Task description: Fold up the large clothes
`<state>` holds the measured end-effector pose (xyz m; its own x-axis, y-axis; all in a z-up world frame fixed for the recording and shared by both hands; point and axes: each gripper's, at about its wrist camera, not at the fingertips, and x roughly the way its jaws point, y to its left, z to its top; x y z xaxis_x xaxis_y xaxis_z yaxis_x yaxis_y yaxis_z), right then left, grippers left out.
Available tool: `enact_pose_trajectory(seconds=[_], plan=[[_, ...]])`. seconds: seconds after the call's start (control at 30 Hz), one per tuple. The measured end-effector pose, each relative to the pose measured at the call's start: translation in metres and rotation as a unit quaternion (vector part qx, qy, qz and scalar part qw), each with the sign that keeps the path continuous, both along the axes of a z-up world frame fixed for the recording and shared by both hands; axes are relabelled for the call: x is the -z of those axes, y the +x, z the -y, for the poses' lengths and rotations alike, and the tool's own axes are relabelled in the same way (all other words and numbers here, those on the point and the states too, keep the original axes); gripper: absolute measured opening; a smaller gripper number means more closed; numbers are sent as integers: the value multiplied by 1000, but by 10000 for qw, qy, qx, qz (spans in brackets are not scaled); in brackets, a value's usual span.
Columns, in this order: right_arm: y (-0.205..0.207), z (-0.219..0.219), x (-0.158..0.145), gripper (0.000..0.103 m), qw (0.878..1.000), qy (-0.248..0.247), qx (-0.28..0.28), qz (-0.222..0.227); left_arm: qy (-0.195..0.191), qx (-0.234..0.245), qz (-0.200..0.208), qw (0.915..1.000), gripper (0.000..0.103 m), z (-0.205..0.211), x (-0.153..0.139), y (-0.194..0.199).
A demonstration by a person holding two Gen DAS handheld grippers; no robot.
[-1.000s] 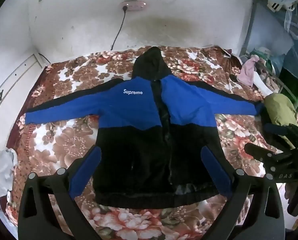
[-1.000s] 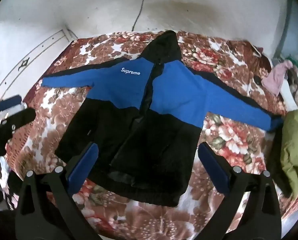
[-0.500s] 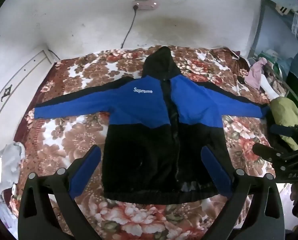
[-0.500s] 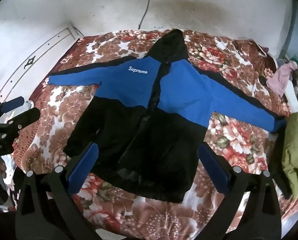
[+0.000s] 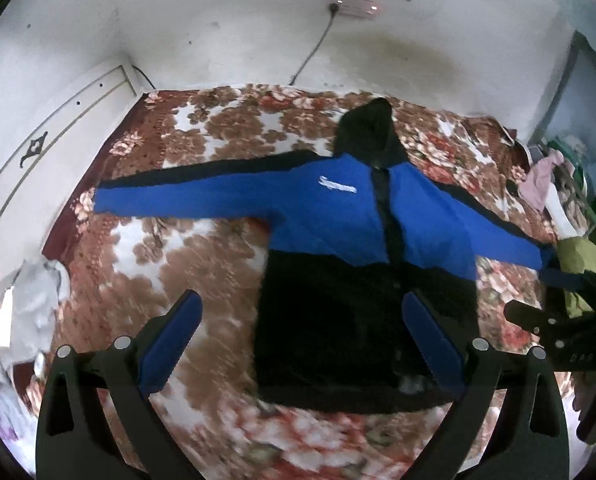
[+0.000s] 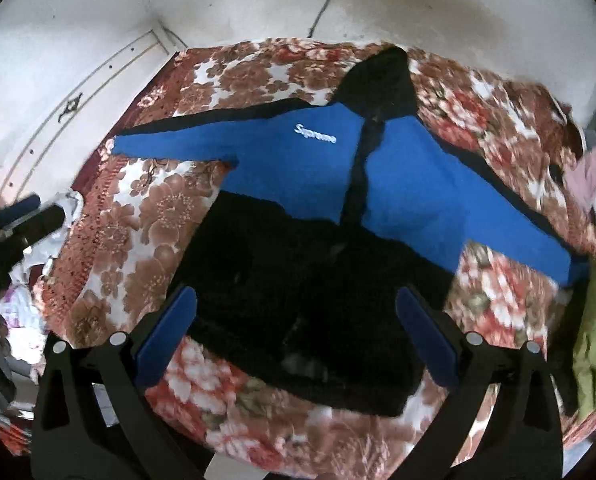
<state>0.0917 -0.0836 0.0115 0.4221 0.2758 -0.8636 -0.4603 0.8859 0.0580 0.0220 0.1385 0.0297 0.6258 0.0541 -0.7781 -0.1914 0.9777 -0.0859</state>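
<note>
bed (image 5: 202, 264): floral cover, in white-walled corner | jacket (image 5: 338, 232) flat, sleeves spread | socket (image 5: 352, 0) on wall | left gripper (image 5: 306, 344), right gripper (image 6: 298, 336): jaws released, empty

A hooded jacket (image 5: 362, 236) is bright blue across the chest and sleeves, black on the hood, lower body and front strip, with small white lettering on the chest. It lies on a bedspread (image 5: 202, 264) patterned with brown, red and pink flowers on white. The wall (image 5: 218, 20) is off-white, and an olive-green garment (image 6: 594, 320) sits at the right edge.
</note>
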Motion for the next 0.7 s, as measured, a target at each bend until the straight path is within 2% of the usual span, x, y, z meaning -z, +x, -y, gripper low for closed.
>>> enact_pose_trajectory(seconds=[0.13, 0.3, 0.47, 0.57, 0.7], plan=[[26, -53, 14, 99, 9999, -55, 113, -16, 194, 105, -146, 9996, 98, -64, 14, 29], [62, -118, 44, 99, 9993, -50, 264, -274, -226, -180, -326, 9991, 98, -165, 40, 63], [97, -173, 76, 99, 9975, -309, 258, -585, -597, -576, -453, 9955, 98, -261, 92, 98], [122, -205, 96, 99, 9966, -436, 227, -654, -606, -795, -495, 9938, 98, -307, 124, 116], [154, -233, 126, 99, 9955, -401, 291, -808, -703, -1286, -617, 9873, 98, -364, 169, 135]])
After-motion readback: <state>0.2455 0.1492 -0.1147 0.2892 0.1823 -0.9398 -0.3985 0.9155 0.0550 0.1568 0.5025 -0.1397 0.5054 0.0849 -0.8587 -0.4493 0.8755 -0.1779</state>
